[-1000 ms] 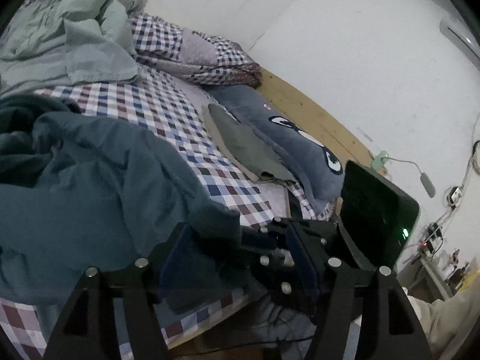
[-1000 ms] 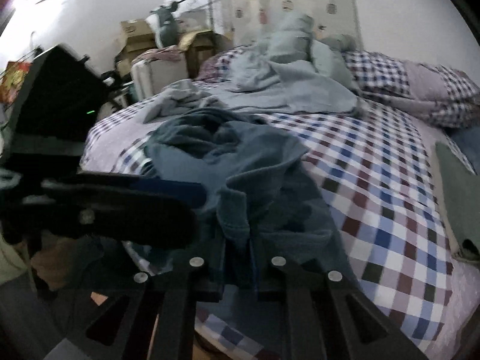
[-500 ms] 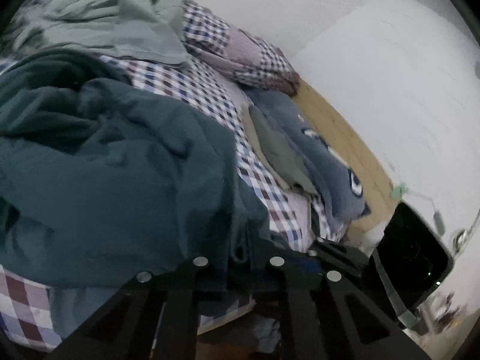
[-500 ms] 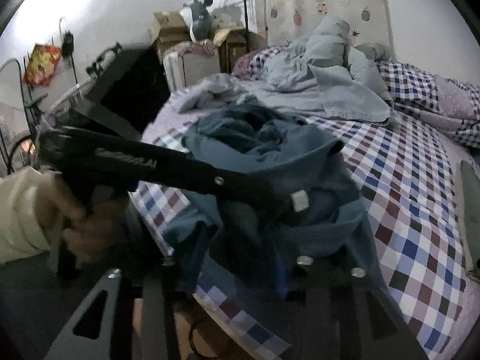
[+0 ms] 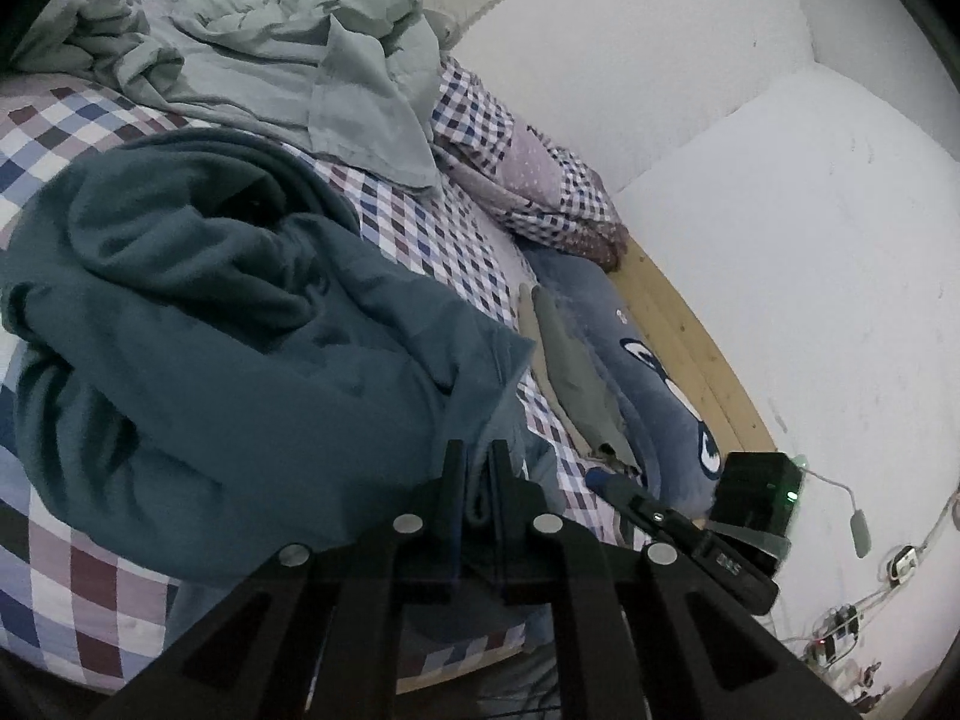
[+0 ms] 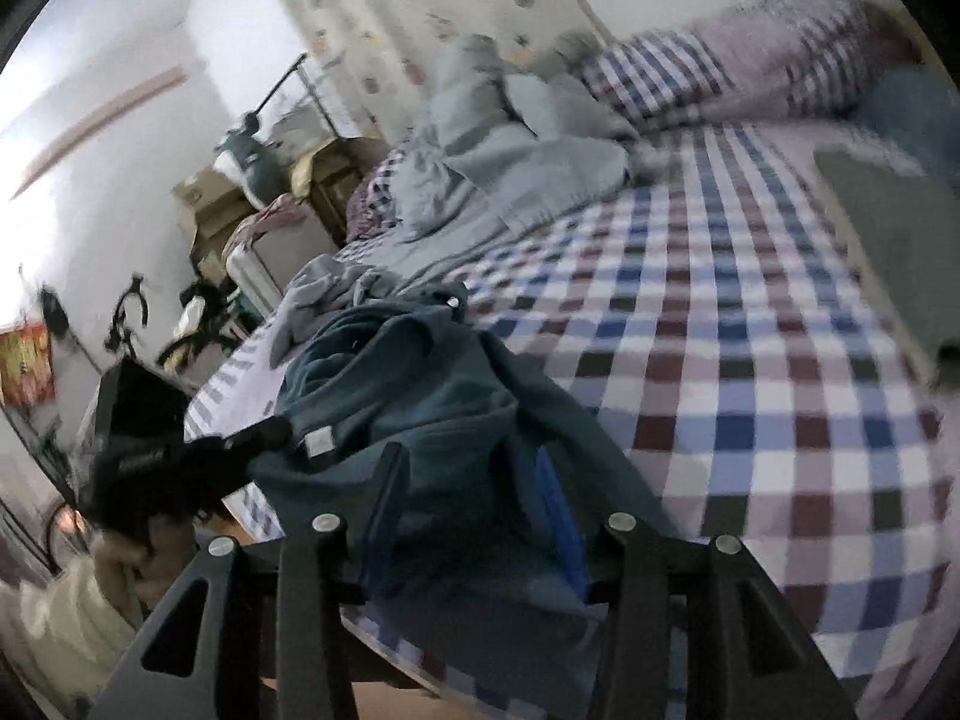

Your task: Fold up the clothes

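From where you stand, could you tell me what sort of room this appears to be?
Most likely a lived-in bedroom. A bed with a checked sheet fills both views, with a checked pillow and a rumpled grey-green quilt at its head, and cardboard boxes stacked by the far wall.

Dark teal fleece garment (image 5: 240, 360), crumpled and unfolded, heaped in thick rolls near the foot edge of the checked bed (image 5: 420, 228), small pale label (image 6: 318, 441) showing, one edge pinched between closed jaws, another fold lying between parted jaws
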